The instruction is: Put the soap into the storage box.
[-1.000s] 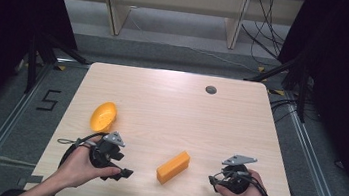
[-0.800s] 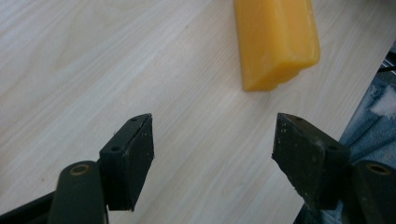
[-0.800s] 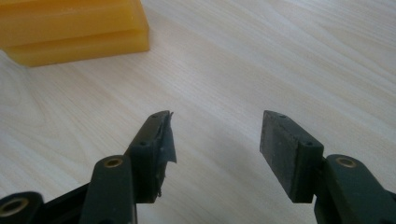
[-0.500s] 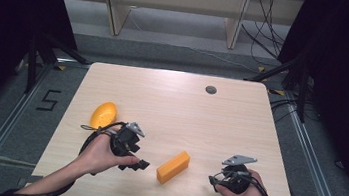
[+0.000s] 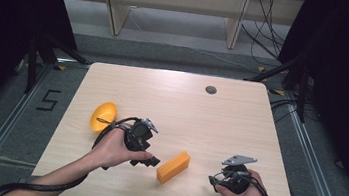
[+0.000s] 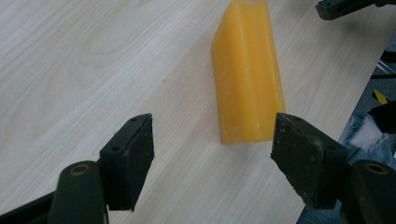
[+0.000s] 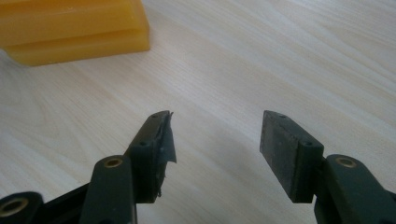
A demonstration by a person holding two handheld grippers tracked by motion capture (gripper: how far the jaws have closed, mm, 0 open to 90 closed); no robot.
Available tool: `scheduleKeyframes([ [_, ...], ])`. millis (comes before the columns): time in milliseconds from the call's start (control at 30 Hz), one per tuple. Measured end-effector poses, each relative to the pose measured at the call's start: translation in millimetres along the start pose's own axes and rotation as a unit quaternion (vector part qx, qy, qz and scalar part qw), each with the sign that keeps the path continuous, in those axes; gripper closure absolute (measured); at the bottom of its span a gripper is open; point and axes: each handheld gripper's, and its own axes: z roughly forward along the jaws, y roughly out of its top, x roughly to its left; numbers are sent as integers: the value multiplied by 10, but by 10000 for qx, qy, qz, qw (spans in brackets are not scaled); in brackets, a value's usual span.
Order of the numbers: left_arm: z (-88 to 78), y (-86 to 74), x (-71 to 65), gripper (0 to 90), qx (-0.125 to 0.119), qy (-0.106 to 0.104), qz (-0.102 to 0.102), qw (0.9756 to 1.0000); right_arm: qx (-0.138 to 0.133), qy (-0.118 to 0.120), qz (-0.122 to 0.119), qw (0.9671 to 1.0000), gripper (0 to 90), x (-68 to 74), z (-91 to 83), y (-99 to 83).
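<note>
The orange ridged block (image 6: pixel 247 74) lies flat on the table (image 5: pixel 239 131), its far end cut off in the left gripper view, just ahead of the open, empty left claw (image 6: pixel 212 156), while the right claw (image 7: pixel 215 149) gapes empty too.

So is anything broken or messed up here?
Yes, one small thing. On the right gripper, the dark pad on one jaw is peeling, with a ragged edge curling away. The other jaw's pad lies flat. The orange block and orange bowl look fine on the table.
</note>
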Motion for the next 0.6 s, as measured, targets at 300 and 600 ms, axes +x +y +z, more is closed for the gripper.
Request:
scheduleKeyframes([
  [300, 84, 124, -97, 290, 208, -75, 90, 9997, 22, 12, -15, 10000, 440, 0, 5, 0],
  [600, 209, 302, -219, 293, 560, -173, 227, 9980, 6, 15, -17, 10000, 440, 0, 2, -2],
])
